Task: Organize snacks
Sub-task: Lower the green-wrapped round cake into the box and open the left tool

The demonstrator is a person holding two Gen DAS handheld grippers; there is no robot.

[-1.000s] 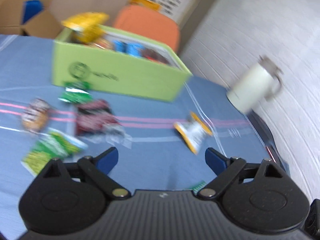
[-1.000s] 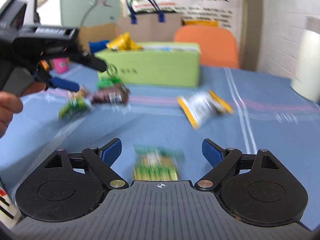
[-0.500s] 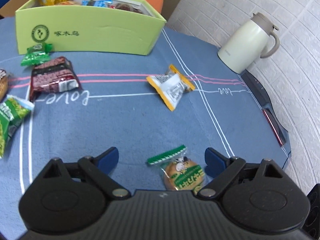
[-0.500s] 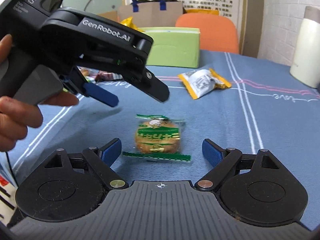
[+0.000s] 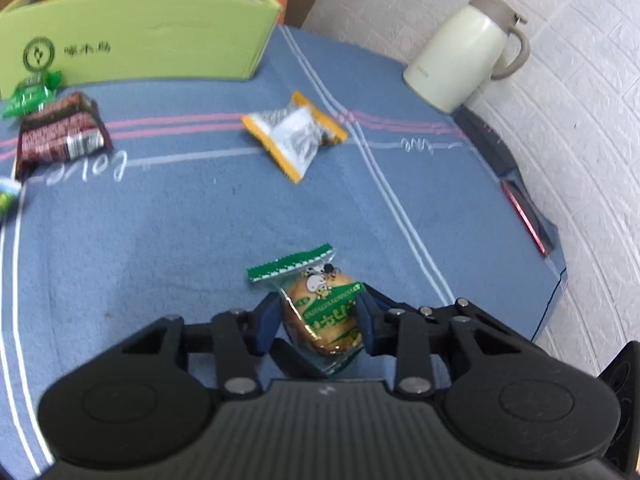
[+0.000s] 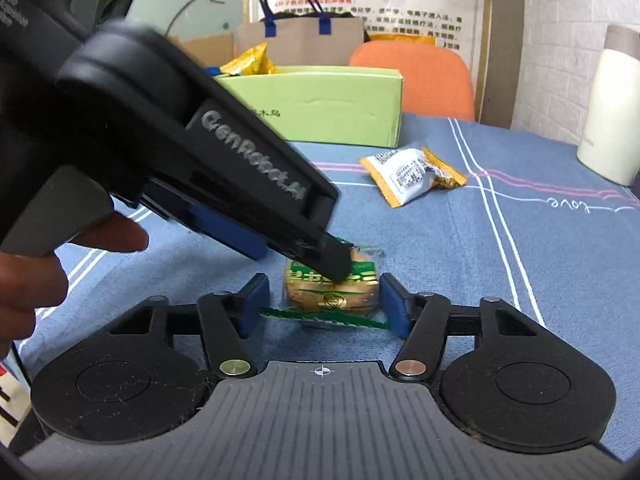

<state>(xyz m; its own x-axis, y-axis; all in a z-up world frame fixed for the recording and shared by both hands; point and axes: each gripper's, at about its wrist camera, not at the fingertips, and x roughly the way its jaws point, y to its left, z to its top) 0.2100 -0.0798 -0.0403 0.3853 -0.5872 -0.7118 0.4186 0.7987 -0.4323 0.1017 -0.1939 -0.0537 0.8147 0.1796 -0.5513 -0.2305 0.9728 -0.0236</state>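
Note:
A biscuit in a clear packet with green print (image 5: 324,312) lies on the blue tablecloth (image 5: 180,240). My left gripper (image 5: 318,320) is shut on it, blue pads pressed on both sides. In the right wrist view the left gripper (image 6: 330,260) comes down from the upper left onto the same biscuit packet (image 6: 332,292). My right gripper (image 6: 325,304) has the packet between its closing jaws; its left pad stands a little off the wrapper. The light green snack box (image 5: 140,40) stands at the back with several packets inside.
A yellow-and-white packet (image 5: 294,136) lies mid-table; a dark red packet (image 5: 60,136) and a small green one (image 5: 32,94) lie by the box. A cream jug (image 5: 464,52) stands at the right. An orange chair (image 6: 416,76) is behind. A hand (image 6: 24,272) holds the left gripper.
My left gripper came down over the biscuit packet and shut on it. My right gripper's jaws have narrowed around the same packet. The right hand stayed in place.

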